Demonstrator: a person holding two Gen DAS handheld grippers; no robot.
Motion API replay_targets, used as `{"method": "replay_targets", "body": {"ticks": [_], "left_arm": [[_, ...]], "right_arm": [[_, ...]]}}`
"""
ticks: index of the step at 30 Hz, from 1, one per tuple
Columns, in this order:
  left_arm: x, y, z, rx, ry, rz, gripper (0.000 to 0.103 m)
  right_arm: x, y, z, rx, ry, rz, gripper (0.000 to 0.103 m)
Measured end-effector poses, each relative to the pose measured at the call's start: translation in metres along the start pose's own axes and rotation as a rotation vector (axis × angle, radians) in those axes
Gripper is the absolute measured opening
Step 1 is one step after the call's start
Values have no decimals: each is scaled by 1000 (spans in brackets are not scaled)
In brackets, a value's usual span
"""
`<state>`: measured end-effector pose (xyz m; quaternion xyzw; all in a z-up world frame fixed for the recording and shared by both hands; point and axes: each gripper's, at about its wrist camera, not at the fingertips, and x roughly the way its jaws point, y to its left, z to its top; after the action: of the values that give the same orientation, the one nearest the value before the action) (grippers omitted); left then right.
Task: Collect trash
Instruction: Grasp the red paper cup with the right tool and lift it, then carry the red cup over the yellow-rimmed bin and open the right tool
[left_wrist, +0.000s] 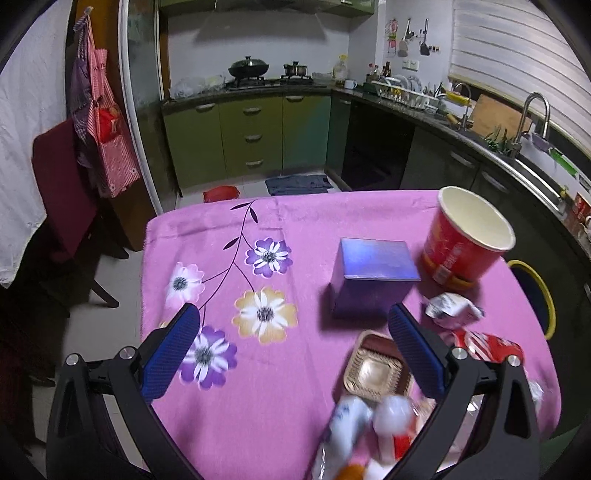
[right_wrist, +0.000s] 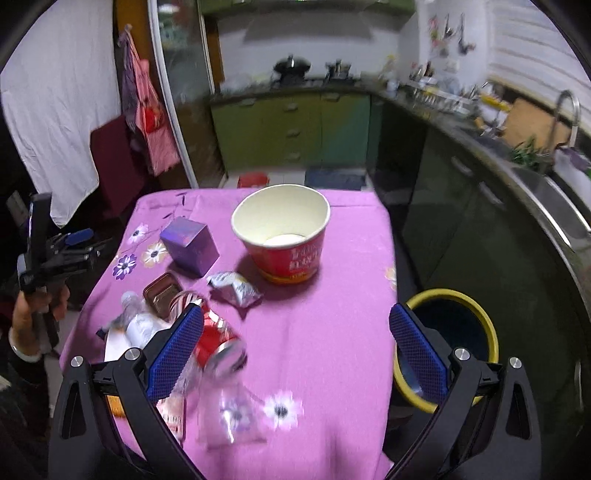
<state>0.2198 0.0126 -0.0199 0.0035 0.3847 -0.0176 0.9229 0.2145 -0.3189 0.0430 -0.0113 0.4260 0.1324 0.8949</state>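
Note:
Trash lies on a table with a pink flowered cloth (left_wrist: 258, 424) (right_wrist: 332, 332). A red paper bucket (left_wrist: 463, 240) (right_wrist: 284, 232) stands upright and empty. A purple box (left_wrist: 373, 277) (right_wrist: 188, 245) sits beside it. A silver crumpled wrapper (left_wrist: 452, 310) (right_wrist: 234, 288), a red can (left_wrist: 487, 345) (right_wrist: 218, 343), a brown-gold tray (left_wrist: 376, 369) (right_wrist: 162, 291), a plastic bottle (left_wrist: 347, 435) (right_wrist: 136, 321) and a clear bag (right_wrist: 231, 417) lie near the front. My left gripper (left_wrist: 295, 354) is open and empty above the cloth. My right gripper (right_wrist: 297, 350) is open and empty; the can is by its left finger.
A yellow-rimmed dark bin (right_wrist: 450, 339) (left_wrist: 535, 291) stands on the floor right of the table. Kitchen counters and a sink (left_wrist: 532, 170) run along the right. A dark red chair (left_wrist: 62, 192) stands at the left. The left gripper and hand (right_wrist: 48, 254) show at the table's left.

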Motion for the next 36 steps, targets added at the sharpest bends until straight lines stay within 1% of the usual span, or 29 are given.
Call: {"method": "replay_targets", "body": {"ticks": [3,5,7,8,10,11,13,14,16,18,20,27,29,30,32,36], "left_arm": [[23,4,5,-6,27,2,97],[38,7,9,-5,45,14,97],[52,11,11,-17,68,24,97],[57,13,11,-20,77,33,97],[68,17,10,-27,92,66,97],[75,20,9,-42,107,74,97],[83,27,8,-68,126,48,97],[87,29,7,-81,131,17,97],[92,26,7,-67,119,-12,97],[96,22,5,-44,119,-3,97],[100,17,3,-22,125,3,97],[106,14,0,-25,129,1,97],[106,14,0,-27,129,-5,97],[105,13,-1,-26,127,-5,97],[103,12,0,-22,115,-6,97],[101,9,0,-17,103,-4,97]], "right_arm": [[41,-9,42,37,91,39,99],[67,-17,64,82,157,68,96],[90,-22,80,99,209,61,87],[105,-26,90,106,244,44,85],[127,-31,101,118,298,28,76],[142,-35,106,128,340,23,75],[164,-40,110,145,397,10,72],[174,-43,113,155,423,2,69],[190,-47,117,164,451,-16,55],[199,-52,118,172,470,-26,47],[211,-55,119,177,494,-37,43],[237,-49,115,173,559,-40,32],[242,-50,113,177,568,-33,21],[244,-49,112,172,570,-38,8],[244,-49,112,159,561,-51,6],[236,-52,112,158,539,-34,5]]}}
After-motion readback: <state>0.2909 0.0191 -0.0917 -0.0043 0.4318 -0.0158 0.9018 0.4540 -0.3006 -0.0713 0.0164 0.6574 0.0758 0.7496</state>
